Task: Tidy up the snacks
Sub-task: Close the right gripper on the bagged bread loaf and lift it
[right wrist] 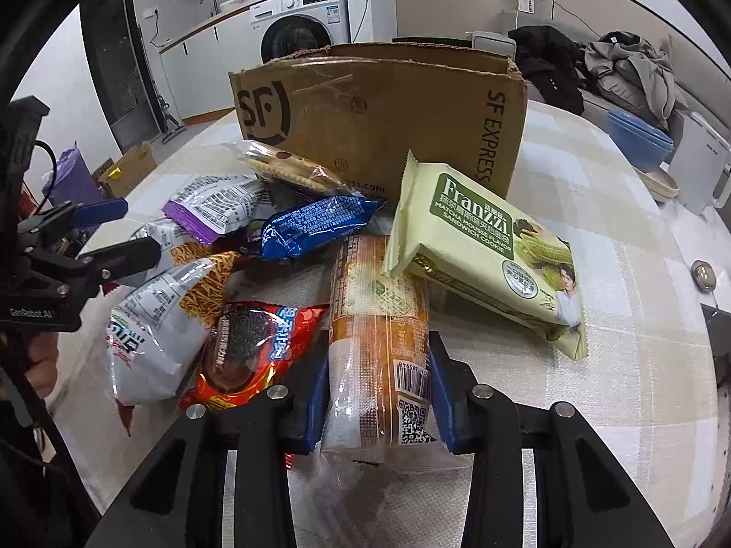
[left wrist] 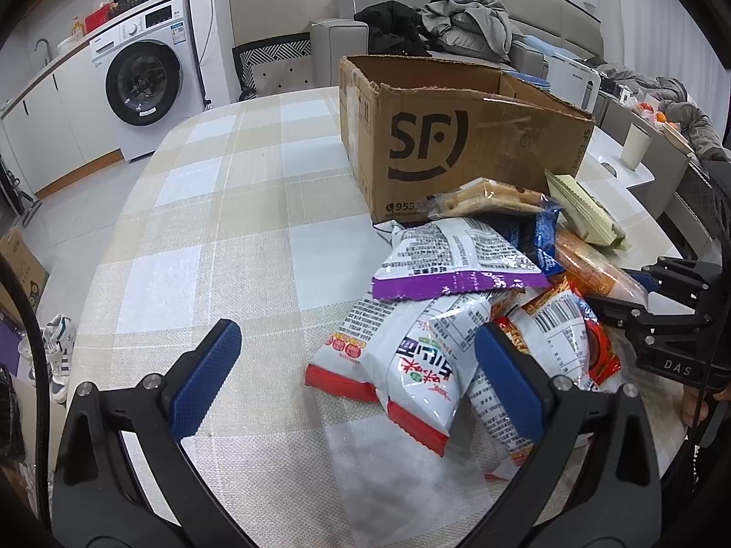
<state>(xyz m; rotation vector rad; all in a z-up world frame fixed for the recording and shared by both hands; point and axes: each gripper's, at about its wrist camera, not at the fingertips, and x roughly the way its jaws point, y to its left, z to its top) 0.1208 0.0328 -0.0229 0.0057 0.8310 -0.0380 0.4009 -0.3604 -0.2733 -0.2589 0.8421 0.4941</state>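
**Right gripper clamped on the orange biscuit pack; left gripper spread wide beside the heap**

The right gripper [right wrist: 378, 404] has its blue pads [right wrist: 442, 399] pressed against both sides of a long orange-and-clear plastic biscuit pack [right wrist: 381, 319], near its barcode end. The pack's far end runs under a pale green Franzzi matcha sandwich cookie packet [right wrist: 493, 251], which leans across it and against the brown SF Express cardboard box [right wrist: 388, 114] behind.

Left of the held pack lie a red foil packet showing a dark round cookie [right wrist: 246, 347], a white noodle-snack bag [right wrist: 160, 310], a blue foil packet [right wrist: 315, 228], a purple-edged white bag [right wrist: 214, 210] and a clear sleeve of crackers [right wrist: 288, 169]; whether the red packet touches the gripper's left finger is hard to tell.

The left gripper [left wrist: 358, 381] hovers with its fingers wide apart, holding nothing. Its right pad [left wrist: 507, 383] sits over a white bag with red ends [left wrist: 402, 365]; its left pad is above bare checked beige tablecloth [left wrist: 205, 228]. The purple-edged bag and the rest of the heap lie between it and the box.
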